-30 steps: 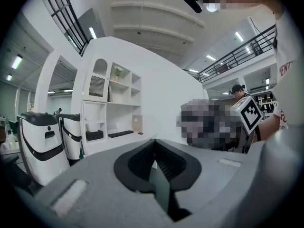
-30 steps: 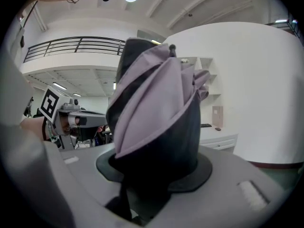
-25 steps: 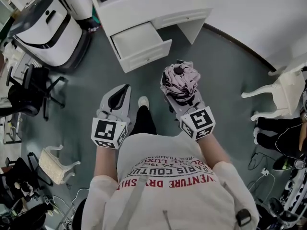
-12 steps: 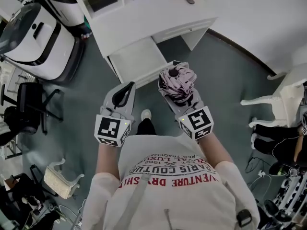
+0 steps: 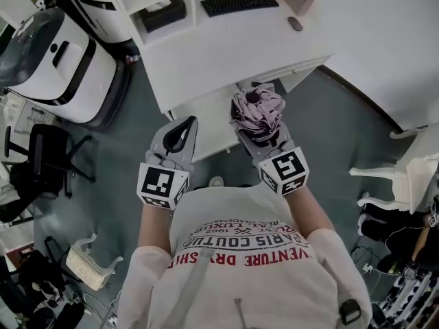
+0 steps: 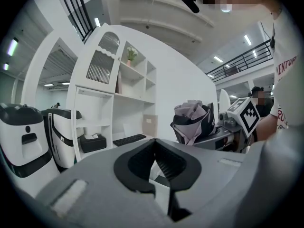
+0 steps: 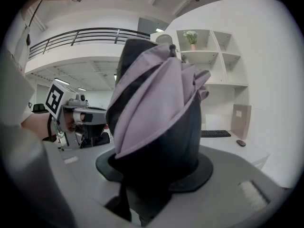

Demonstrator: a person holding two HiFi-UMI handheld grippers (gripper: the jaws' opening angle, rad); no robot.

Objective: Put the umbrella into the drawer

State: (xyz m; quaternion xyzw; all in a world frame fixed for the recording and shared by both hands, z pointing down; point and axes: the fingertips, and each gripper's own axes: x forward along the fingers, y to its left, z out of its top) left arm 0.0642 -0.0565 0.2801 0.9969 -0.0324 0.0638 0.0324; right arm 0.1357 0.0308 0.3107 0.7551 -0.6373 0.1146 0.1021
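The folded mauve-and-black umbrella (image 5: 257, 108) stands upright in my right gripper (image 5: 259, 127), whose jaws are shut round its lower part; it fills the right gripper view (image 7: 152, 113). My left gripper (image 5: 189, 121) is beside it on the left, jaws shut with the tips touching and nothing between them (image 6: 154, 144). The umbrella (image 6: 192, 122) also shows at the right of the left gripper view. The white drawer (image 5: 214, 130) stands pulled out of the white desk (image 5: 226, 53), just beyond and between the two grippers.
On the desk lie a black keyboard (image 5: 239, 3), a mouse (image 5: 295, 24) and a dark tissue box (image 5: 162, 12). A large white machine (image 5: 55, 53) and a black office chair (image 5: 41, 163) stand at the left. A white chair (image 5: 405, 177) stands at the right.
The person has stepped toward the desk, and both grippers have moved forward until they hang at the open drawer. The umbrella stays gripped in the right gripper; the left stays shut.
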